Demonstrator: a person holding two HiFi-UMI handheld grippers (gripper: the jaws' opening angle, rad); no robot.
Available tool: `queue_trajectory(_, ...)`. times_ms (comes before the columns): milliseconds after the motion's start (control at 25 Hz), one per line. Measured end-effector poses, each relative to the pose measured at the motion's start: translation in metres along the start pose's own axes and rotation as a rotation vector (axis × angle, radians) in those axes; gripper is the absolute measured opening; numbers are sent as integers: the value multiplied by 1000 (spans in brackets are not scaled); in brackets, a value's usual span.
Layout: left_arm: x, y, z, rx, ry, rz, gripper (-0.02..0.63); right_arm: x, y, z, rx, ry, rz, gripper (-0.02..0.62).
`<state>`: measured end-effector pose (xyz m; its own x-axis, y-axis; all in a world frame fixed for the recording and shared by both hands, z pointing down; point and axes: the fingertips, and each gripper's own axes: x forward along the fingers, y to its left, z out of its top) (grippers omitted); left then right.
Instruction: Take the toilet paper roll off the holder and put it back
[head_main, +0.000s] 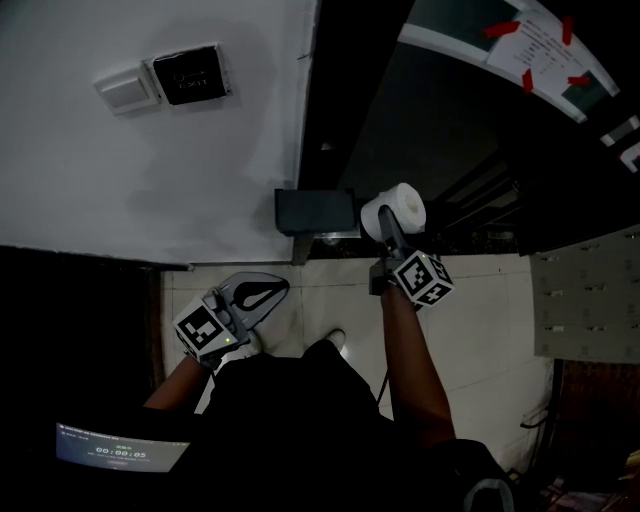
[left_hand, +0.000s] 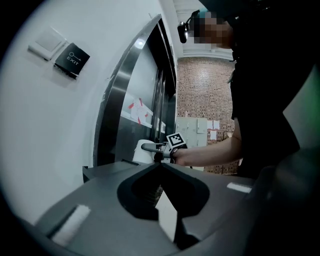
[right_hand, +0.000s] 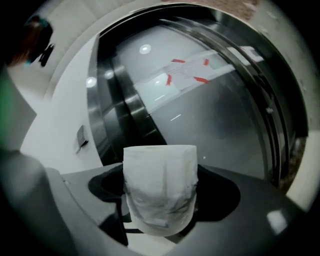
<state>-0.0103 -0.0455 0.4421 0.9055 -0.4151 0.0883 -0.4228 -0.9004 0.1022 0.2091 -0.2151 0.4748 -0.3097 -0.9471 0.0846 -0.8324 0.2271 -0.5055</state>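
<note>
My right gripper (head_main: 392, 224) is shut on the white toilet paper roll (head_main: 408, 205) and holds it in the air just right of the dark box-shaped holder (head_main: 315, 212) on the wall. In the right gripper view the roll (right_hand: 160, 185) stands squeezed between the two jaws of that gripper (right_hand: 160, 205), its paper creased. My left gripper (head_main: 262, 293) hangs lower and to the left, over the floor, shut with nothing in it. In the left gripper view its jaws (left_hand: 159, 167) meet at the tips, and the roll (left_hand: 137, 150) shows beyond them.
A black exit button (head_main: 190, 73) and a white switch (head_main: 127, 88) sit on the white wall. A dark glass door carries a notice taped with red strips (head_main: 545, 50). A perforated panel (head_main: 585, 300) stands at the right. Pale tiled floor (head_main: 480, 330) lies below.
</note>
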Motion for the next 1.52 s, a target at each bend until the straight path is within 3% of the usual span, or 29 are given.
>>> queue_trajectory(240,-8,1,-3,5,2,19,2,-2,-64,-41,722,-147,-38,416)
queue_trajectory(400,-12,1,-1,-19,12,31,2,0,-76,-74,935,-184,-54,416)
queue_trajectory(560,-15,2,-2,-15,13,36,2,4,-77,-100,1006,-168,-67,416)
queue_trajectory(1200,-21,3,-5,-9,6,40,2,17,-29,-140,1007,-56,-33,416)
queue_trajectory(1520,-29,6,-6,-24,13,49,2,17,-20,-152,1036,-108,-86,417)
